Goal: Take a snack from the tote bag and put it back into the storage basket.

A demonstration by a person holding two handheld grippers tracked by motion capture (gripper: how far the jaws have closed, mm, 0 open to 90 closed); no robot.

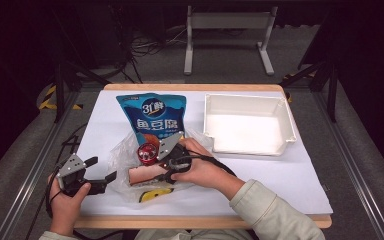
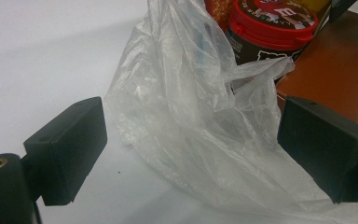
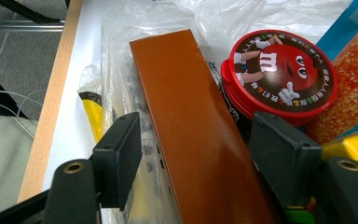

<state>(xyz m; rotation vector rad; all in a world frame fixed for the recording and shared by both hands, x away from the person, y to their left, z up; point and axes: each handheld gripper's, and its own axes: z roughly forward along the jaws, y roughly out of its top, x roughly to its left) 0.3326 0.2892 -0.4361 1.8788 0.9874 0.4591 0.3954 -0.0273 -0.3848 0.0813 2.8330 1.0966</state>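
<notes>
Right gripper (image 3: 193, 158) astride brown box (image 3: 191, 116) — unclamped

1 brown box (image 3: 191, 130), 1 red-lidded tub (image 3: 279, 70), 1 white tray (image 1: 285, 125)

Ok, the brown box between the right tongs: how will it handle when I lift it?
The brown box looks stiff and flat-sided, so it should keep its shape under the right tongs. Its glossy face may be slippery. It lies inside the thin plastic bag, which will probably drag along or snag.
</notes>
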